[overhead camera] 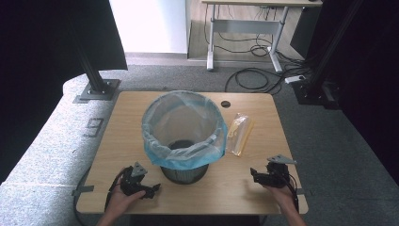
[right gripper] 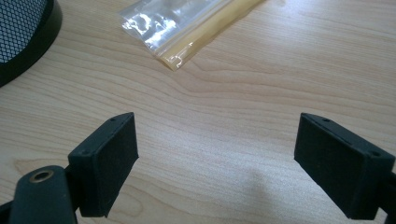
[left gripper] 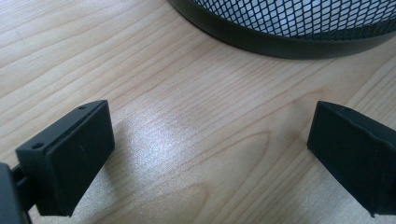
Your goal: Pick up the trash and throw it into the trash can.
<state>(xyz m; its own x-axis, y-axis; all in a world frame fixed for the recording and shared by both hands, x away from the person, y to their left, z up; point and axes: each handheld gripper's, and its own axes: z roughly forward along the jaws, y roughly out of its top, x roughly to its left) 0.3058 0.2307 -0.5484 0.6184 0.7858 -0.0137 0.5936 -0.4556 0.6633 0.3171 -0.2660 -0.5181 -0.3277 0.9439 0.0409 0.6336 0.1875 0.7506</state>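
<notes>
A black mesh waste bin [overhead camera: 184, 172] lined with a blue plastic bag [overhead camera: 183, 129] stands in the middle of the wooden table [overhead camera: 127, 117]. To its right lies a clear zip bag holding something yellow [overhead camera: 239, 133], also visible in the right gripper view [right gripper: 187, 28]. My left gripper [overhead camera: 153, 189] rests near the front edge, left of the bin; its jaws stand wide apart over bare wood [left gripper: 210, 140], the bin's base [left gripper: 280, 42] just ahead. My right gripper [overhead camera: 256, 175] sits at the front right, open with nothing between its jaws [right gripper: 217, 154].
A small round black hole [overhead camera: 226, 104] marks the table's far side. Beyond the table are black frame posts [overhead camera: 96, 80], a desk with white legs [overhead camera: 244, 33] and loose cables [overhead camera: 263, 75] on grey carpet.
</notes>
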